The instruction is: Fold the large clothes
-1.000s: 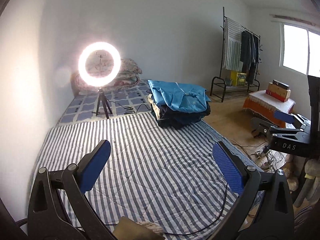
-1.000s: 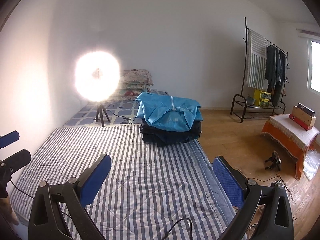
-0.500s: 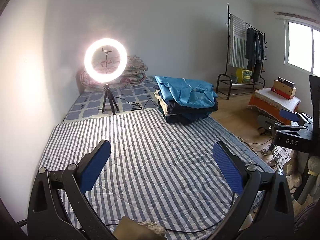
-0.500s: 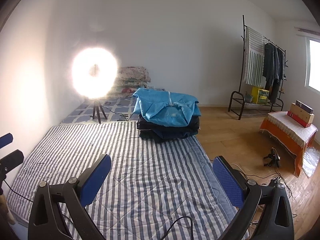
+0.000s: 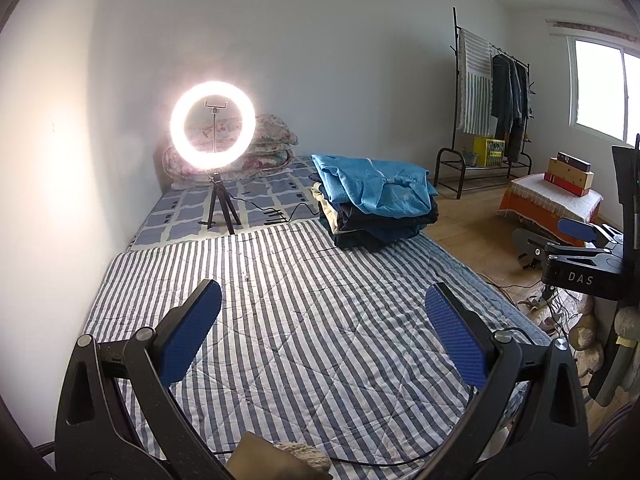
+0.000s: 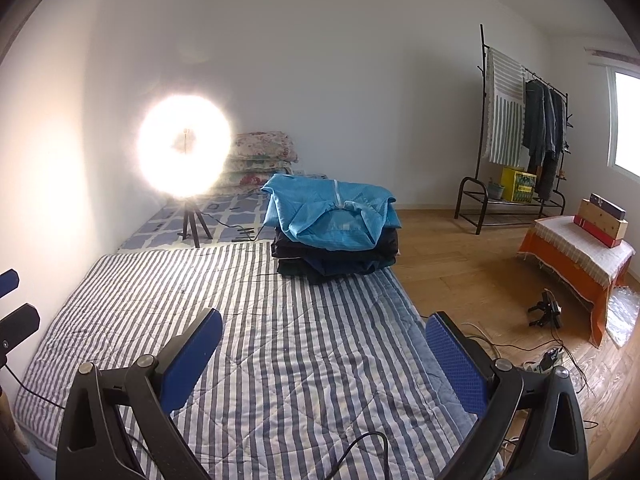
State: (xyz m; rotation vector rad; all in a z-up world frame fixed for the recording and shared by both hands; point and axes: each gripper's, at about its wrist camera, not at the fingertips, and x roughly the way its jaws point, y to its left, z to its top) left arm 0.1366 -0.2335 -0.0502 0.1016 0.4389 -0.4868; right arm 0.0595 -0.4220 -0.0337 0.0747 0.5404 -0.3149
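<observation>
Home bedroom (striped mattress (image 5: 304, 320), clothes rack (image 6: 516, 140), floral pillows (image 6: 260, 156))

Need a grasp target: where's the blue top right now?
The blue top crowns the clothes stack at the striped mat's far right corner, right of the ring light, in both views.

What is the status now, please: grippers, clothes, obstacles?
Left gripper open, empty. Right gripper open, empty. Pile of clothes untouched at far end of striped quilt. Nothing in the way.

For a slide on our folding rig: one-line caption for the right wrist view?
Open right claw over a striped quilt, facing a clothes stack topped by a blue garment.
</observation>
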